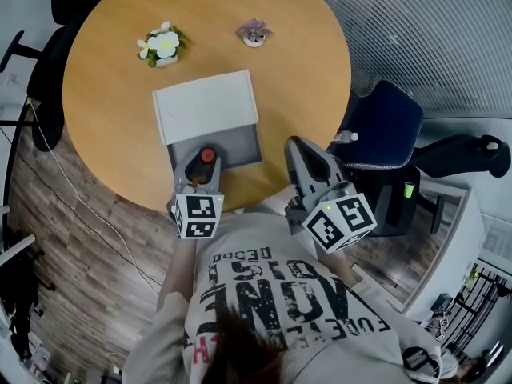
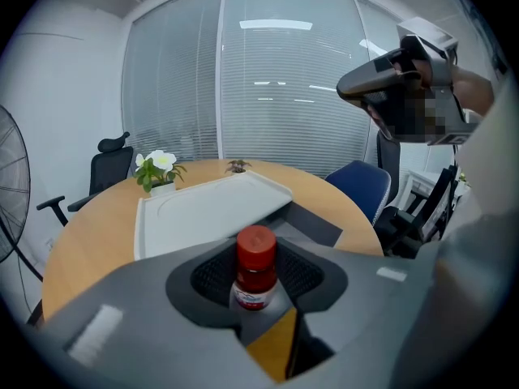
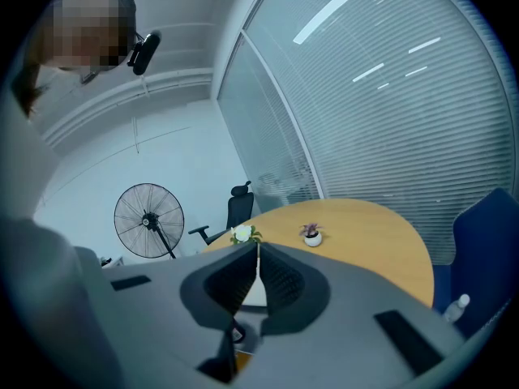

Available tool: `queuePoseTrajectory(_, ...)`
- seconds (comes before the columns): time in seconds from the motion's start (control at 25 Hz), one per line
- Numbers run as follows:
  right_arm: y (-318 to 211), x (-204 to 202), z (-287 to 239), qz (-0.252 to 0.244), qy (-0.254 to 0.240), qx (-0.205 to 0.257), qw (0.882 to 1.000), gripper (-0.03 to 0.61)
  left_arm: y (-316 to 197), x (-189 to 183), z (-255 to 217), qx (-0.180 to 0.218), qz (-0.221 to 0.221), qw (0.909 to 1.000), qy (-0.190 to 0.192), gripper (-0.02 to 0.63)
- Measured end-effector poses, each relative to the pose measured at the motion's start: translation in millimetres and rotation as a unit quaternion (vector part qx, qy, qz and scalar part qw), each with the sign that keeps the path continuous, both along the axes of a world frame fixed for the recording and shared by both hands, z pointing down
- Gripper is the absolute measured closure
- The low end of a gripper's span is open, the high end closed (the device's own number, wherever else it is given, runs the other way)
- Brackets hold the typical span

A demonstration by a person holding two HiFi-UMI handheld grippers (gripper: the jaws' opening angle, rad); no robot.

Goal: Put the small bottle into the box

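The small bottle (image 1: 208, 156) has a red cap and a white label, and my left gripper (image 1: 205, 166) is shut on it. The pads press its body (image 2: 256, 259) from both sides while it stands upright. It hangs at the near edge of the box (image 1: 240, 144), a grey tray on the round table with its white lid (image 1: 206, 106) lying open behind it. In the left gripper view the lid (image 2: 199, 209) and the grey tray (image 2: 315, 222) lie just beyond the bottle. My right gripper (image 1: 298, 146) is shut and empty, right of the box; its pads meet (image 3: 258, 272).
Two small potted plants stand at the table's far side: white flowers (image 1: 162, 45) and a purple one (image 1: 254, 31). A blue chair (image 1: 386, 130) with a clear bottle (image 1: 346, 137) on it stands to the right. A black chair and a fan (image 3: 148, 220) stand to the left.
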State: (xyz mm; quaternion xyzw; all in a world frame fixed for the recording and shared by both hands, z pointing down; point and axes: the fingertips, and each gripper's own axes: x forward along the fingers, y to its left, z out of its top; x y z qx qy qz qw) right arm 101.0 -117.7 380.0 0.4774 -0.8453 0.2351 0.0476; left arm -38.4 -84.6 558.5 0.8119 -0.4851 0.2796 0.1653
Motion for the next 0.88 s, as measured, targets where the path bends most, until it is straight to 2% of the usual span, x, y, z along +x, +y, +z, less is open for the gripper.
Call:
queuePoseTrajectory(0.28,3,-3,-1,-0.005,-0.004,0.004,1.000,0.563,10,-3,3,-0.020,0.005,0.9997,-0.014,0.465)
queuePoseTrajectory(0.88,9,-10,-7,-0.019,-0.009,0.006,1.000,0.563,13,-2,2,-0.018,0.001,0.9996,-0.022,0.465)
